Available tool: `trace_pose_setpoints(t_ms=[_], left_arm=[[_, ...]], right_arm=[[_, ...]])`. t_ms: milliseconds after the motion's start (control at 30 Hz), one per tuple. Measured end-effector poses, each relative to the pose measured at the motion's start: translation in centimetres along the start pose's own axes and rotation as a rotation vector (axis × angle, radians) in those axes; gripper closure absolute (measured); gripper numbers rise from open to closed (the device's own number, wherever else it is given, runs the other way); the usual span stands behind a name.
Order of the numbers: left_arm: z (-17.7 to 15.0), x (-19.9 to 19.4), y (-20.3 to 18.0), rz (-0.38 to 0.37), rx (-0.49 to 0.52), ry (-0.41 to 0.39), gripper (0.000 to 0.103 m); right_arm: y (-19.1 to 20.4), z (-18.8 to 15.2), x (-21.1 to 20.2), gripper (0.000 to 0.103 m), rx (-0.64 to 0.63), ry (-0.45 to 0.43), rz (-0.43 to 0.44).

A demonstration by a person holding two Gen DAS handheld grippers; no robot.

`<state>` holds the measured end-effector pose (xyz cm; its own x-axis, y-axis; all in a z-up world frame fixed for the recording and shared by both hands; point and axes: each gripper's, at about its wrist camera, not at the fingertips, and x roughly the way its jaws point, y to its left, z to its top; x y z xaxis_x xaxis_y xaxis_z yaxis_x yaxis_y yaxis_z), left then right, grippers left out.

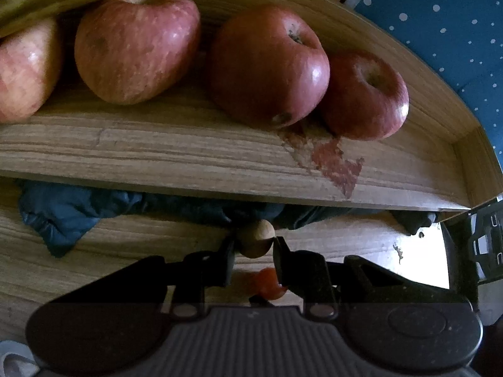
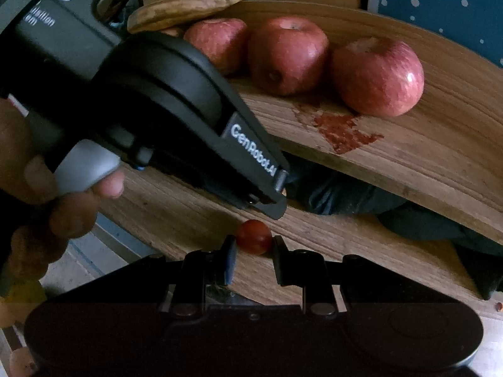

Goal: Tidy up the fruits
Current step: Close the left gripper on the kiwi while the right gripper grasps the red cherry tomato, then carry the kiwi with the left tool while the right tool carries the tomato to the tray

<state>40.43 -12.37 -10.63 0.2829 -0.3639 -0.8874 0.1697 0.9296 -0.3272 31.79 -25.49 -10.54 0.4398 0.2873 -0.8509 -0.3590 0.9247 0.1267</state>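
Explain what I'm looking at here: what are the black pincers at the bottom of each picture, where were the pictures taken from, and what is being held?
No robot here: a person holds a handheld two-finger tool in each hand, each with a camera looking along its fingers. The left picture's tool, the left gripper, is shut on a small tan round fruit. The right gripper is shut on a small red round fruit; its picture also shows the left tool from outside, with the person's hand on its grip. Both work over a wooden table. Behind it, a wooden tray carries red apples, with bananas at its far end. Dark blue cloth lies under the tray.
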Motion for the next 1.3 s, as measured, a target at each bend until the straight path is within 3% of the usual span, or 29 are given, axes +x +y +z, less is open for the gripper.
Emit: trace_pose_setpoints(t_ms=[867,1300], left_arm=[[-1.9,-1.0,-0.6,-0.01,0.03,-0.009,0.075],[-3.3,-3.8,0.0,-0.016,0.053,-0.035,0.074]], right_arm=[[0.9,0.5,-0.3,0.078,0.025,0.005,-0.027],[1.1,0.3,-2.0,0.077,0.041,-0.006,-0.063]])
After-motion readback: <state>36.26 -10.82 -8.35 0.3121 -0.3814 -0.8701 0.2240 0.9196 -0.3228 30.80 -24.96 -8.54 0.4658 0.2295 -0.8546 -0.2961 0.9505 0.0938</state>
